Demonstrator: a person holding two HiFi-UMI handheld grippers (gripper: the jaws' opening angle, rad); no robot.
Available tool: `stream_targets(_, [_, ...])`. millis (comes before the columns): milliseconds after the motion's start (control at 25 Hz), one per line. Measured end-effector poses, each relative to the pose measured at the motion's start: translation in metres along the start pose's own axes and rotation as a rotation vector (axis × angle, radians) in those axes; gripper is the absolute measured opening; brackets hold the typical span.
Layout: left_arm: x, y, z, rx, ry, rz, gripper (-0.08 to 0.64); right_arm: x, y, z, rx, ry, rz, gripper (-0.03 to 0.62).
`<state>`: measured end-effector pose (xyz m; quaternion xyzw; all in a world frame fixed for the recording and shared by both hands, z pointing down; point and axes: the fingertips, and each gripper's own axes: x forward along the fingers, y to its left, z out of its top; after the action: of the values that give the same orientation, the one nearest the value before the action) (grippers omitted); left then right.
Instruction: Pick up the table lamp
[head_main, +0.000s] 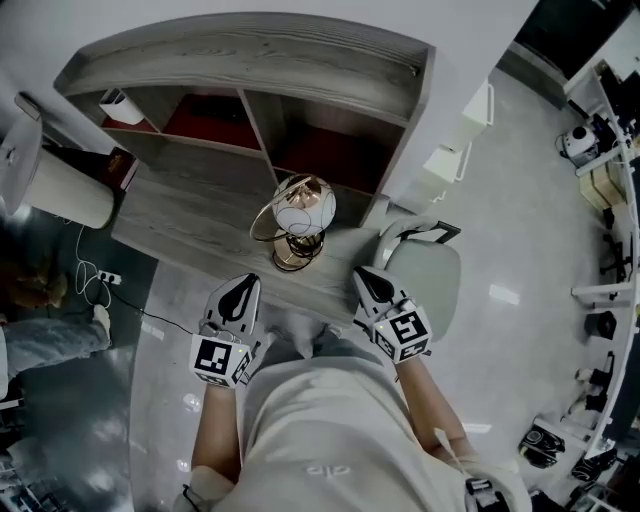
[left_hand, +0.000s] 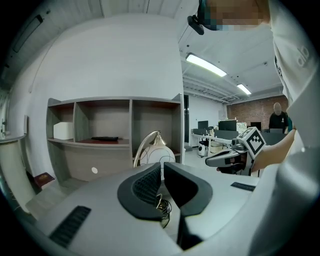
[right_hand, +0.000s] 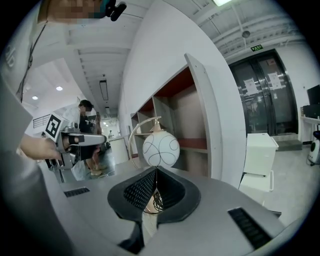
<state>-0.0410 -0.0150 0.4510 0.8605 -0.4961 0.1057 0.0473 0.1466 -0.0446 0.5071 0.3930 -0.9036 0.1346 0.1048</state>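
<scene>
Currently the table lamp (head_main: 298, 225) is seen upright just in front of the shelf unit (head_main: 250, 70), while the left gripper (head_main: 246, 284) and right gripper (head_main: 364, 275) are held closed and empty; both should probably be opened first, and the base (head_main: 294, 258) taken rather than the globe (head_main: 306, 205).

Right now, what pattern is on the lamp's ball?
The ball is white with dark curvy lines; best in right gripper view.

The table lamp (head_main: 299, 230) has a glossy white globe (head_main: 306, 207) and polished brass-coloured metal frame. The worktop (head_main: 190, 225) shows matt grey wood grain. The left hand-held gripper (left_hand: 162, 166) is smooth matt grey plastic with black textured pads (left_hand: 147, 184).
</scene>
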Motion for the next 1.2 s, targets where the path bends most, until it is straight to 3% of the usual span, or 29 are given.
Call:
stream_targets(200, [0.023, 0.012, 0.008, 0.017, -0.002, -0.002, 0.021, 0.004, -0.016, 0.002, 0.01, -0.006, -0.026, 0.031])
stream_targets(560, [0.064, 0.037, 0.024, 0.104, 0.019, -0.088, 0.084, 0.019, -0.025, 0.004, 0.052, -0.017, -0.129, 0.031])
stream_targets(1200, [0.116, 0.049, 0.025, 0.152, 0.037, -0.309, 0.089, 0.02, -0.016, -0.004, 0.118, -0.014, -0.344, 0.031])
